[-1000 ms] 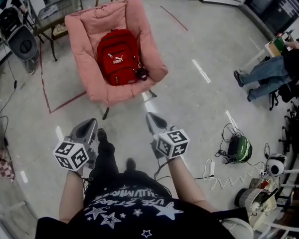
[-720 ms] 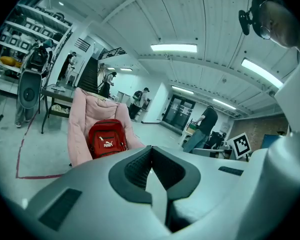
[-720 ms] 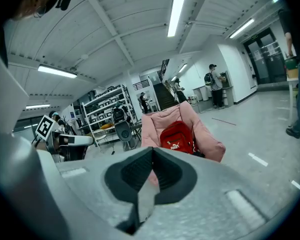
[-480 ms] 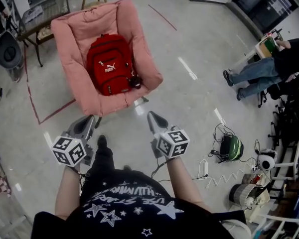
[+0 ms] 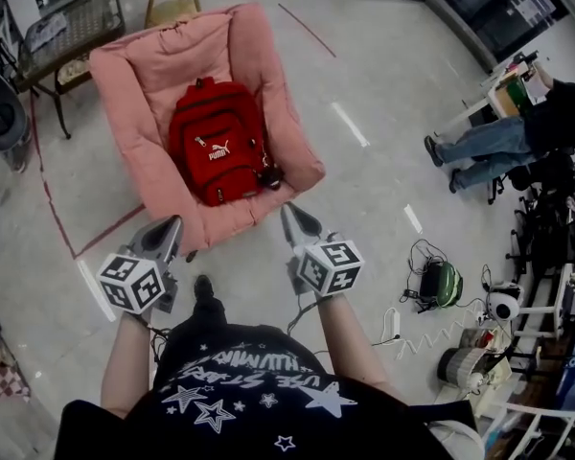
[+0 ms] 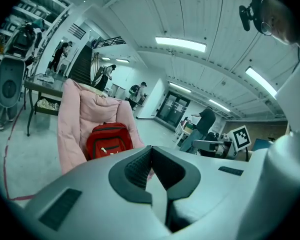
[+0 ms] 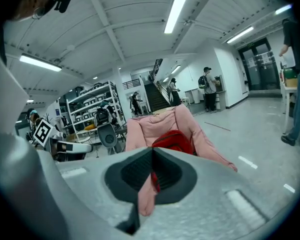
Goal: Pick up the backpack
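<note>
The person has been walking toward the chair (image 5: 134, 75), so it and the backpack (image 5: 220, 142) are now sitting lower in the head view, and both grippers are now reaching its front edge instead of hanging well short of it.

At the far left, one dark wire table (image 5: 72, 22) is standing beside the chair. The left gripper (image 5: 166, 228) is pointing forward, its tip showing over the chair's front left corner; its jaws are pressing together with nothing between them. One marker cube (image 5: 131, 283) is riding on it.

The single red backpack is lying upright against the back cushion in the middle of the one pink chair, straps side down, logo facing up, with a small dark charm hanging at its lower right. In the left gripper view it is showing just left of the jaws.

The right gripper (image 5: 294, 217) is hovering just off the chair's front right corner, jaws likewise pressed together and empty, carrying the second cube (image 5: 330, 265). Two grippers, two cubes in all.

Far right, one seated person (image 5: 517, 132) is resting their legs outstretched, well apart from the chair.
</note>
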Demonstrator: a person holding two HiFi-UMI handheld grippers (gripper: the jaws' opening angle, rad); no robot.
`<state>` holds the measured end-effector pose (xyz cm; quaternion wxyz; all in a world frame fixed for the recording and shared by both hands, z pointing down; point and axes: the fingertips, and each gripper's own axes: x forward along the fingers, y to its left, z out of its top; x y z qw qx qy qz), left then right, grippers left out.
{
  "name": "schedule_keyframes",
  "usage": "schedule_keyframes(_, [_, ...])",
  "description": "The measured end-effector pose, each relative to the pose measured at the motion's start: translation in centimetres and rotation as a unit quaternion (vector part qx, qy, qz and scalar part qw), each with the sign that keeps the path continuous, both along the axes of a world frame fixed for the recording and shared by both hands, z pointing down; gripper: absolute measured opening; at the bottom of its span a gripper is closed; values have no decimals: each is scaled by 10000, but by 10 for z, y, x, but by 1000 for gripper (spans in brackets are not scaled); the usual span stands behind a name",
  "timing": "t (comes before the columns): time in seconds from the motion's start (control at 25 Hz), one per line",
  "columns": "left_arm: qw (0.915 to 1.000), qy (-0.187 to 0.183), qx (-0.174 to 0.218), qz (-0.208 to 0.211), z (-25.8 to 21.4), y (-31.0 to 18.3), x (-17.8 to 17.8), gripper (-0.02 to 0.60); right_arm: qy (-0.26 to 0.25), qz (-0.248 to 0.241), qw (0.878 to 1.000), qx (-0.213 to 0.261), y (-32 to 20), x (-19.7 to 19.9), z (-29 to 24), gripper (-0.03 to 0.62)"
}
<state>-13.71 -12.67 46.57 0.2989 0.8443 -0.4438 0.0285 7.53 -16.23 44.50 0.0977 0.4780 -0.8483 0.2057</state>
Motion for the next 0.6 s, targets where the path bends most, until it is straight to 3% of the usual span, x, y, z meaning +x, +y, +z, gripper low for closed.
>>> schedule_keyframes(0.36, [9998, 117, -49, 166, 6, -52, -41, 8, 168, 418, 9990, -62, -46, -29, 7, 0])
schedule_keyframes(0.6, [9995, 174, -111, 224, 14, -77, -53, 8, 410, 741, 9964, -40, -61, -15, 9, 0])
